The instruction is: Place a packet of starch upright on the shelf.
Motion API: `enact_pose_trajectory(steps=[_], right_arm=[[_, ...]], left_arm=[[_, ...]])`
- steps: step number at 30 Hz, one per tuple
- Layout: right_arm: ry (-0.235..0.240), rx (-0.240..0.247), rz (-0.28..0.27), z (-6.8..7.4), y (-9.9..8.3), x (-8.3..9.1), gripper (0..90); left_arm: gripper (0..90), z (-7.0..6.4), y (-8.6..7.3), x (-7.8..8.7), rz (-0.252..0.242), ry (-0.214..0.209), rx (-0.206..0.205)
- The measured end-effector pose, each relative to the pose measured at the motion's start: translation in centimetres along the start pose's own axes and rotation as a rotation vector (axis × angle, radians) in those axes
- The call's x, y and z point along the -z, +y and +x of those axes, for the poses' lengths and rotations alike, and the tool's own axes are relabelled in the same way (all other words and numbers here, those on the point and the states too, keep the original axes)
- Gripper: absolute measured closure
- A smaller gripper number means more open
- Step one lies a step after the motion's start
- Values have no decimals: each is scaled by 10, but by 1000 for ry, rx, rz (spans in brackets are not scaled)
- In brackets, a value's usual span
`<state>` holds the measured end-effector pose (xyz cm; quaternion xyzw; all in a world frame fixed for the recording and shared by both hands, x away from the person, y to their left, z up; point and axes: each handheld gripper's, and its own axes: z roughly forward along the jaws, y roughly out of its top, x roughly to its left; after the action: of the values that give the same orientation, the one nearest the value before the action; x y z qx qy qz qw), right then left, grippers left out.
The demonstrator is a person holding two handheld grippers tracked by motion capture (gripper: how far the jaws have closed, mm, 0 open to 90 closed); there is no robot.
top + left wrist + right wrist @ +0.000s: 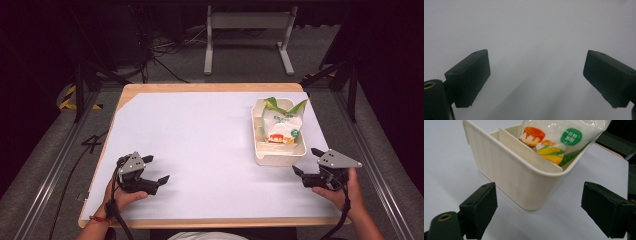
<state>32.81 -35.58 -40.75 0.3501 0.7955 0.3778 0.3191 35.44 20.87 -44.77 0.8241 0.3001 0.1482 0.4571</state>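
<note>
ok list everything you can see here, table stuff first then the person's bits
bin: 1, cream plastic, right side of the table, with a divider inside
bag: 1, white and green with food pictures on it, standing in the bin's far compartment
sheet: 1, white, covering most of the table top
table: 1, light wood, its edge showing around the sheet
frame: 1, grey metal, on the floor beyond the table
cables: several, dark, on the floor at the back
left claw: 1, black, open, near the table's front left, over the bare sheet
right claw: 1, black, open, just near of the bin, pointing at it
hands: 2, one holding each claw
</note>
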Motion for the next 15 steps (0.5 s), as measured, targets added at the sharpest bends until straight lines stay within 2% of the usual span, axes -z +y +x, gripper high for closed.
enact_pose_trajectory(steps=[4, 6, 11, 15], right_arm=[[-9, -28, -14, 1, -10, -1, 122], [-18, -27, -16, 2, -17, 0, 121], [-24, -89, -19, -1, -32, 2, 115], [-43, -96, -24, 2, -43, 4, 116]], left_arm=[[82, 1, 1, 1, -5, 7, -6], [82, 2, 1, 1, -7, 9, -4], [82, 2, 1, 3, -15, 17, -4], [82, 3, 1, 6, -22, 25, -2]])
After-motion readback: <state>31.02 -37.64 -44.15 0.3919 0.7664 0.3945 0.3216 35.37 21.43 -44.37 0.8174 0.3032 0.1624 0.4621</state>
